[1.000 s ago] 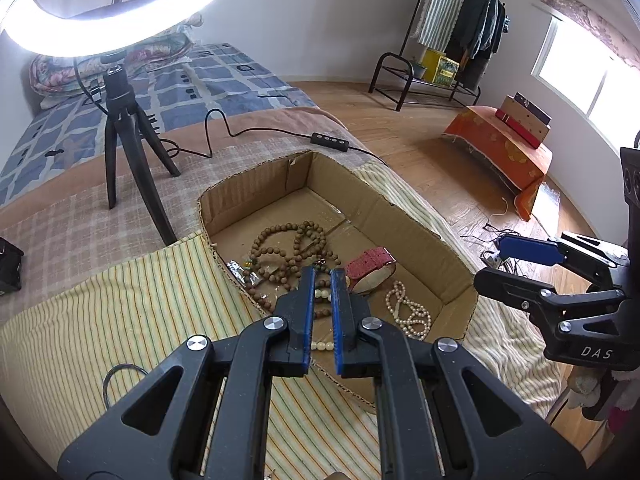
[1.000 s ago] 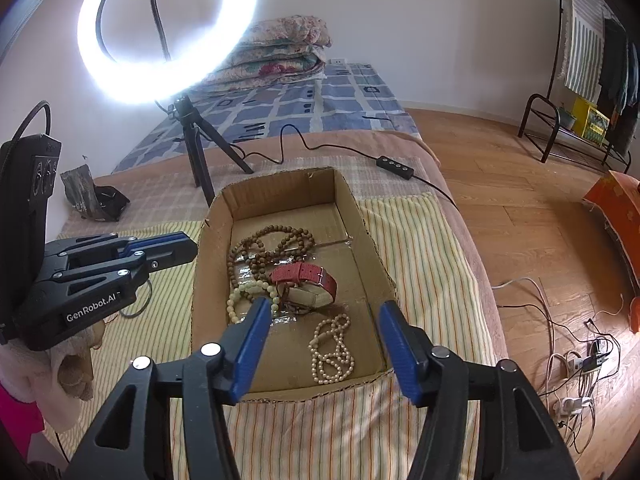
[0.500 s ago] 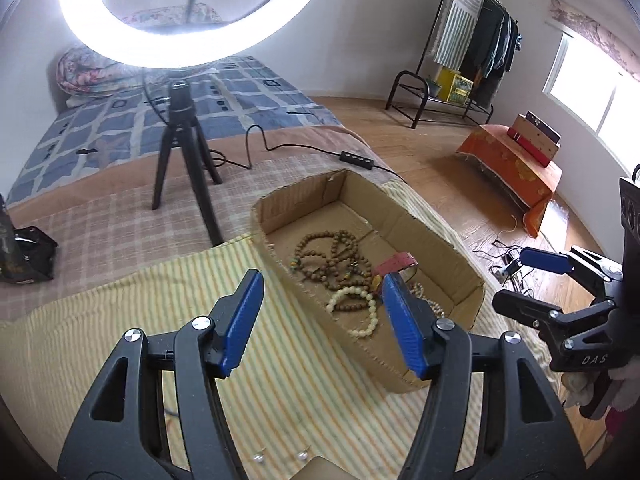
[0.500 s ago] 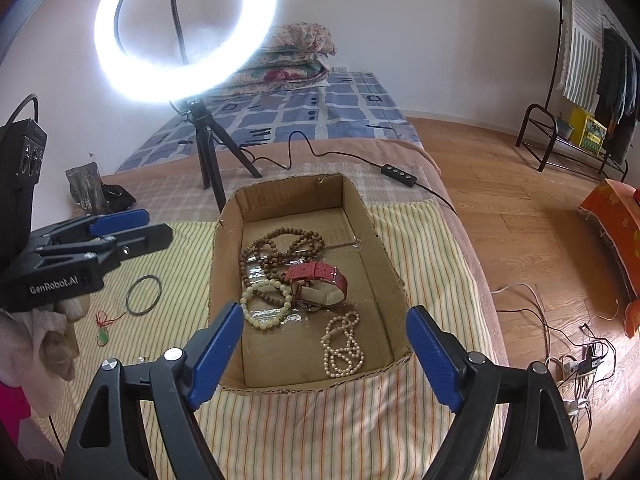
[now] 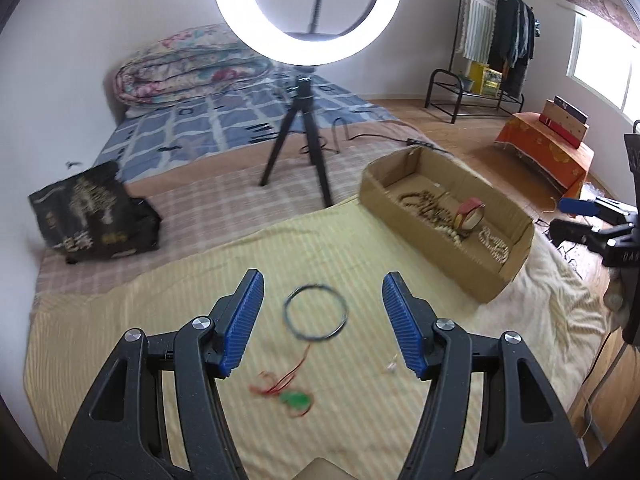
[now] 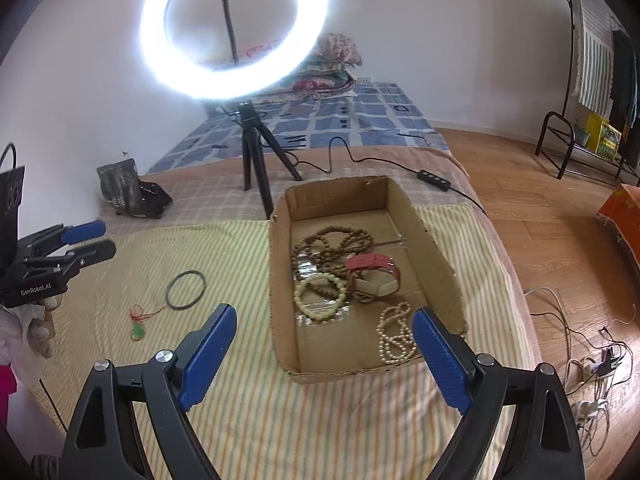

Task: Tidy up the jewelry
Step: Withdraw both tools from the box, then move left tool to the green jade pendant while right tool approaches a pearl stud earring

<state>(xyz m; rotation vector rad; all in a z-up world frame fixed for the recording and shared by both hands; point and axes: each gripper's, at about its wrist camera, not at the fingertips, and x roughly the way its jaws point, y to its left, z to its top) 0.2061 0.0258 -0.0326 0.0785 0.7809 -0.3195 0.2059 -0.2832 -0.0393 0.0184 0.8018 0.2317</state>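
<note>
While both tools hang over the striped bedspread (image 6: 320, 420), nothing is gripped by either.

left gripper (image 5: 322, 322): jaws held roughly half apart, empty; the dark ring bangle (image 5: 316, 316) is framed between the blue pads (image 5: 242, 320) but not touched.
right gripper (image 6: 322, 354): jaws wide and opening further, nothing between them; aimed at the near end of the cardboard box (image 6: 440, 256).
change, left: a second ago its jaws were closed over the beads in the box; they are now parted and have been swung off to the open bedspread, with the box seen off to the right.
change, right: jaws were narrower a second ago; the view has been pulled back slightly, same box ahead.
loose items: bangle lying flat on the bedspread; green pendant on red cord (image 5: 296, 398) just nearer than it, cord trailing toward the bangle; a small white piece (image 5: 391, 367) beside the right pad, too blurred to identify.
box contents: brown bead strand (image 6: 332, 244) at the far end, cream bead bracelet (image 6: 320, 296) mid-left, red strap watch (image 6: 372, 270) mid-right, pearl strand (image 6: 396, 332) at the near right.
box axis: long side run away from the right wrist camera toward the ring light (image 6: 234, 28); open top facing up.
pearl strand axis: stretched along the box length.
</note>
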